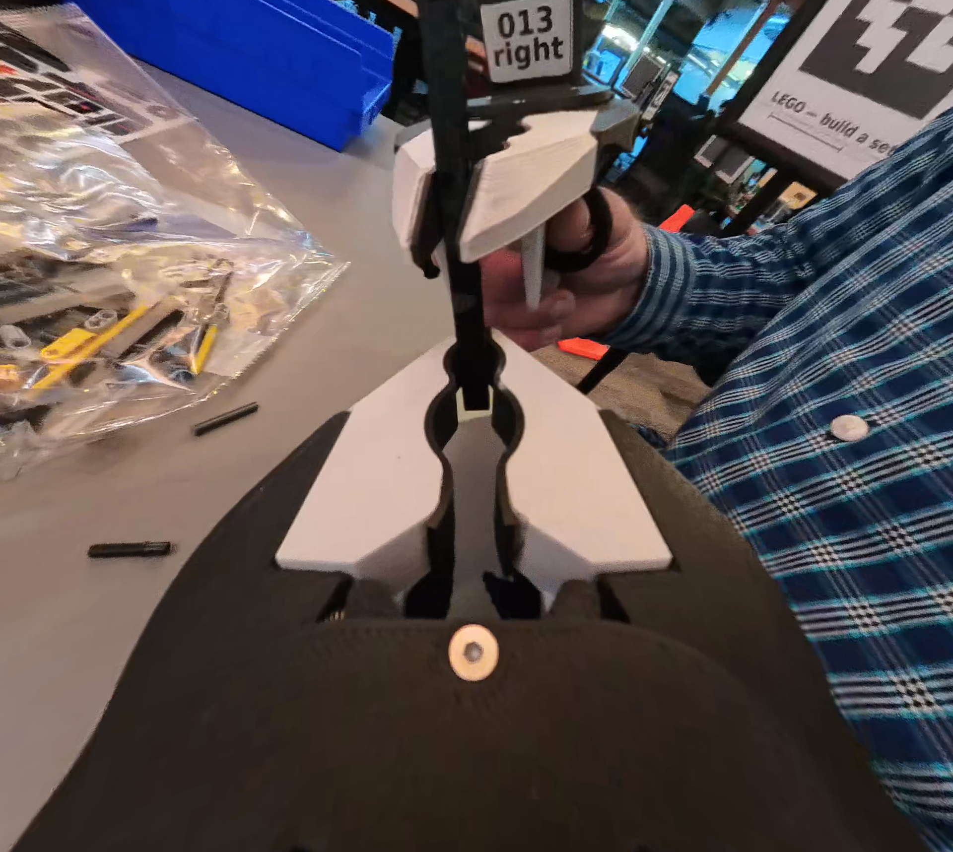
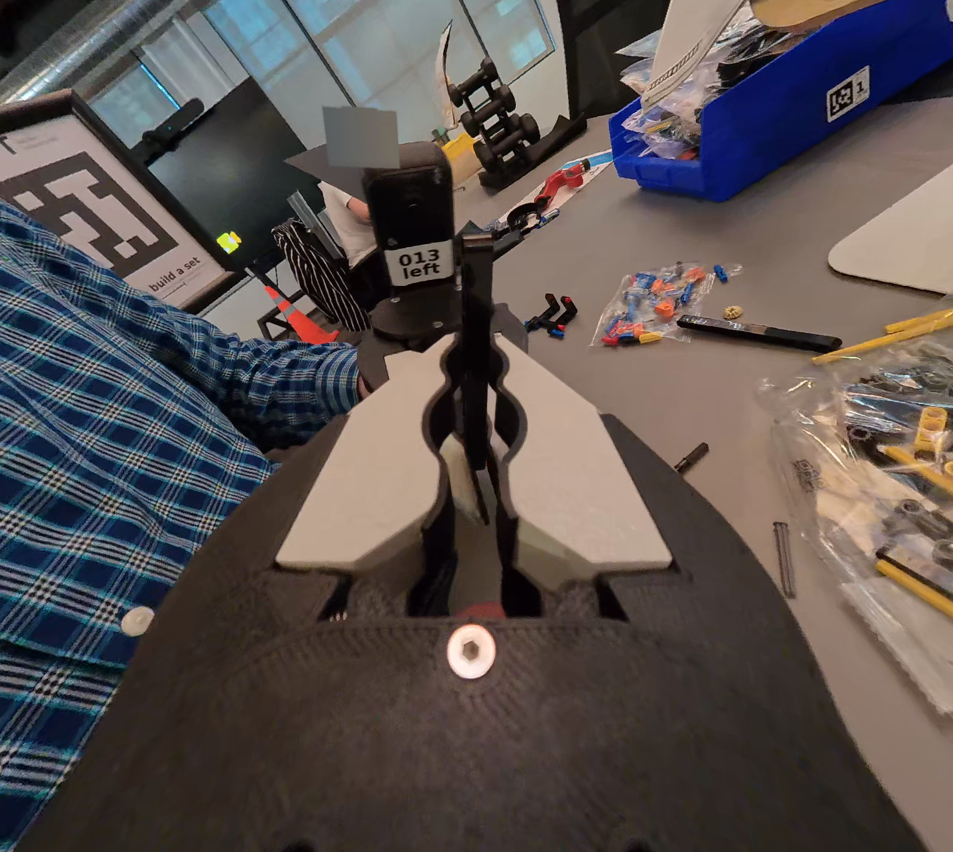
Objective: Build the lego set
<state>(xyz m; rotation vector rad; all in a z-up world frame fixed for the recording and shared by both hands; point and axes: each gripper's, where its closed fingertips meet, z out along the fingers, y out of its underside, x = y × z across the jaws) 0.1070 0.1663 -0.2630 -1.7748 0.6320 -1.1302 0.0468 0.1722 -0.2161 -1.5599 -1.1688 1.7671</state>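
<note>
Alignment matters most in this step: a long black beam (image 1: 454,188) is clenched by both grippers, the left gripper (image 1: 473,394) at one end, the right gripper (image 2: 472,394) further along, held above the grey table (image 1: 330,188). Both grips should be kept square and pressure applied along the beam, so that nothing twists. Loose black pins (image 1: 225,418) lie to the near left, beside a clear bag of parts (image 1: 129,260). A blue bin (image 1: 216,23) stands farther off; nothing is seen blocking the beam.
</note>
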